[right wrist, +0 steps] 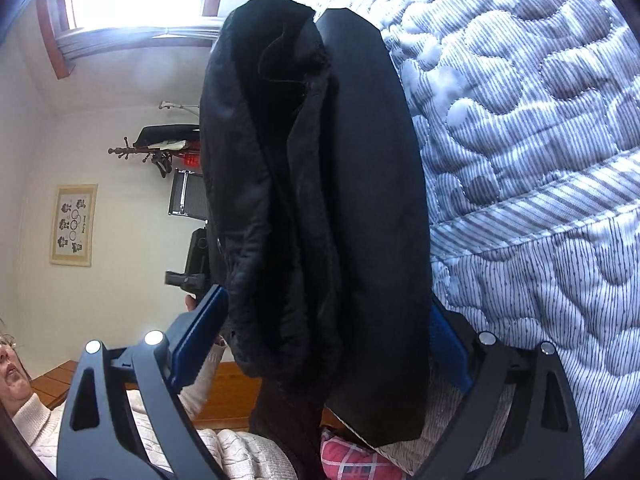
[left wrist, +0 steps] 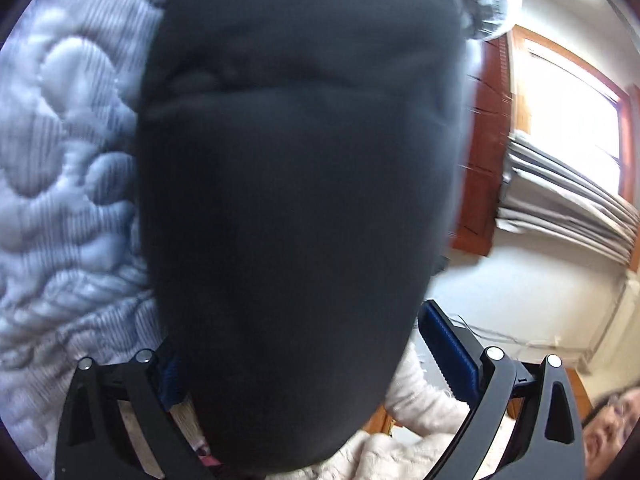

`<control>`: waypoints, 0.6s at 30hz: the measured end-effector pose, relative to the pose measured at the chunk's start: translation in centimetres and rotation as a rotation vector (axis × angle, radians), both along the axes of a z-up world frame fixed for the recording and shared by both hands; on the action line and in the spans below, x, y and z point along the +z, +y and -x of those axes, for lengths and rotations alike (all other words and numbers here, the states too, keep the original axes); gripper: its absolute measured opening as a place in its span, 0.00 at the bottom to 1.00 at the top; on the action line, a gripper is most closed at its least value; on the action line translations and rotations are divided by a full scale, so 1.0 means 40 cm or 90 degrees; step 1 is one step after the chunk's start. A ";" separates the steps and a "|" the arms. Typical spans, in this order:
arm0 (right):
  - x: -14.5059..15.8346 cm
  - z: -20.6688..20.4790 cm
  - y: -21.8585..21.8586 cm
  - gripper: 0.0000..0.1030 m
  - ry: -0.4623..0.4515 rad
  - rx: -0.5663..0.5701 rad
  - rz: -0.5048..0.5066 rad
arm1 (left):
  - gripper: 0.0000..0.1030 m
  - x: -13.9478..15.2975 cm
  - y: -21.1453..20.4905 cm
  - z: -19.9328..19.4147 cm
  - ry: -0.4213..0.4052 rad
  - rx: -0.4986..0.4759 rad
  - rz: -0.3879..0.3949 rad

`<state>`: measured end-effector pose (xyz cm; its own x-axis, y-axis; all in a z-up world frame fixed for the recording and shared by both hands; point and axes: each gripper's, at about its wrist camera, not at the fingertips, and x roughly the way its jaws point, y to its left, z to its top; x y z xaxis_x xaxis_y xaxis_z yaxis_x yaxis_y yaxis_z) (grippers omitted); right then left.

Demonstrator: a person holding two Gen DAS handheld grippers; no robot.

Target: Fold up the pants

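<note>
Left tongs [left wrist: 304, 364] spread wide, right tongs [right wrist: 324, 344] likewise, black pants [right wrist: 320, 200] draped between.

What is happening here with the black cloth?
A person is folding black pants over a quilted bed, with a gripper in each hand. The pants hang between the fingers of the left gripper and the right gripper. Both look open rather than clamped, so the fold is unfinished.
</note>
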<state>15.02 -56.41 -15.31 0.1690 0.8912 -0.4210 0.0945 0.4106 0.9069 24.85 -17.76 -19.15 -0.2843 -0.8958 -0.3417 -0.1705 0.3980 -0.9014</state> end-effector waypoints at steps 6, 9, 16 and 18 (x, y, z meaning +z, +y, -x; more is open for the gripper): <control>0.011 -0.012 0.022 0.93 0.004 0.008 -0.003 | 0.96 0.003 -0.021 -0.005 0.001 0.006 -0.028; 0.016 -0.024 0.042 0.93 0.004 0.018 0.009 | 0.96 0.008 -0.018 -0.007 0.005 0.015 -0.034; 0.011 -0.043 0.072 0.94 0.017 0.015 0.020 | 0.96 0.001 -0.037 -0.015 0.051 0.036 -0.032; 0.007 -0.044 0.073 0.93 0.025 0.013 0.020 | 0.96 -0.009 -0.033 -0.022 0.076 0.052 -0.036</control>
<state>16.79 -53.49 -15.05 0.1341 0.8803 -0.4551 0.1205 0.4413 0.8892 25.71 -19.07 -19.51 -0.2530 -0.8976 -0.3609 -0.3097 0.4286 -0.8488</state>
